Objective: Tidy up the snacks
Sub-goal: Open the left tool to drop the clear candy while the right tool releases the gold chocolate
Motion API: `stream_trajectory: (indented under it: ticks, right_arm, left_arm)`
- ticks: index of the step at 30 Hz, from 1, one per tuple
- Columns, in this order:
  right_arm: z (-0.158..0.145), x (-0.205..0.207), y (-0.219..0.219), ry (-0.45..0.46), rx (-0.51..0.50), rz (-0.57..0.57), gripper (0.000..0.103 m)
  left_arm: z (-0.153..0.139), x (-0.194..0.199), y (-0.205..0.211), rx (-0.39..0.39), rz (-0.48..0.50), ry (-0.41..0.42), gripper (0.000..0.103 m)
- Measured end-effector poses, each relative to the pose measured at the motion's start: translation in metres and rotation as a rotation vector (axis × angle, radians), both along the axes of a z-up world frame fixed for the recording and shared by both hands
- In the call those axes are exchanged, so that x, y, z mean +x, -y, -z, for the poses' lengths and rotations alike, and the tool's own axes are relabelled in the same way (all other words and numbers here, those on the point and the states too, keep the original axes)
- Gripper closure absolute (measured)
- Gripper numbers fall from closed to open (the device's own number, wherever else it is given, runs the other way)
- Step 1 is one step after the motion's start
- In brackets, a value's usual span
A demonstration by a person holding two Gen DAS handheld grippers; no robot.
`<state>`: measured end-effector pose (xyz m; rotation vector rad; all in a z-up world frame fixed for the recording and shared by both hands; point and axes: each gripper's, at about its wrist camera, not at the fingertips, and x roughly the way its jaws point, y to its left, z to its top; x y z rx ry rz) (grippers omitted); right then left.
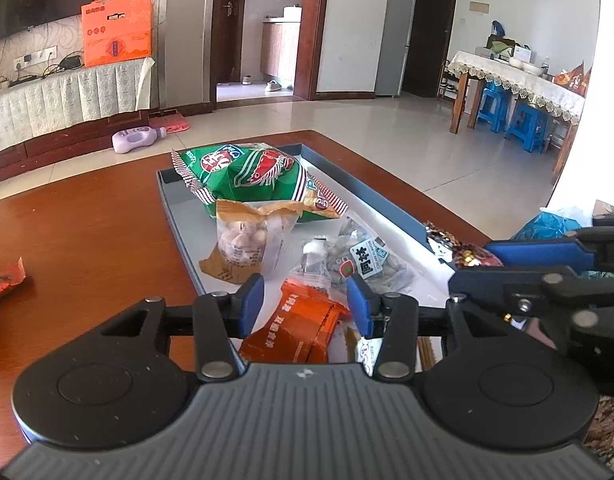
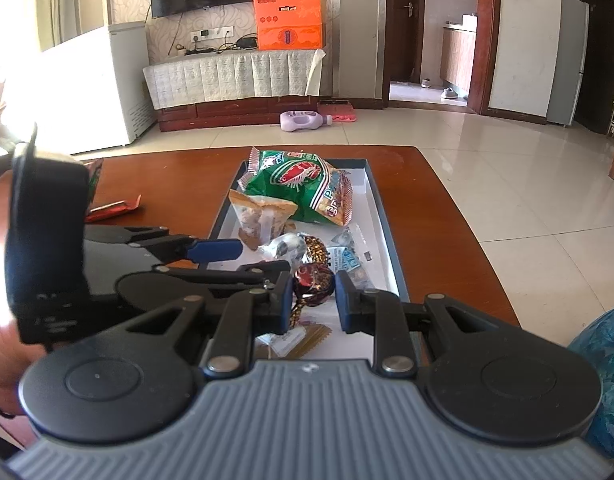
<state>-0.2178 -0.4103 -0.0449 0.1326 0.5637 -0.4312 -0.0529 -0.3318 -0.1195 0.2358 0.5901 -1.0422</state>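
- Table [image 1: 87, 220] — reddish-brown wood.
- Tray [image 1: 175, 216] lies on it, holding snack packets.
- Red packet [image 1: 3, 280] lies on the bare wood, well apart from the tray.

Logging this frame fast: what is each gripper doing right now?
Left gripper: open, jaws astride the orange snack packet, not clamping it.
Right gripper: open, jaws either side of the dark foil-wrapped candy.
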Motion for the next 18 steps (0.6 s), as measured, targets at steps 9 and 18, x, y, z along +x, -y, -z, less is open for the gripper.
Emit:
stream_trajectory:
  ticks: [9,18]
  right_arm:
    - [0.001,0.003,0.004,0.014,-0.003,0.023,0.077]
    - [0.006,0.017,-0.001,0.038,0.035,-0.030,0.077]
  left_arm:
    - [-0.010,-0.001,-0.030,-0.008,0.005,0.020,0.045]
    - [-0.015,-0.004,-0.054,0.012,0.014,0.045,0.044]
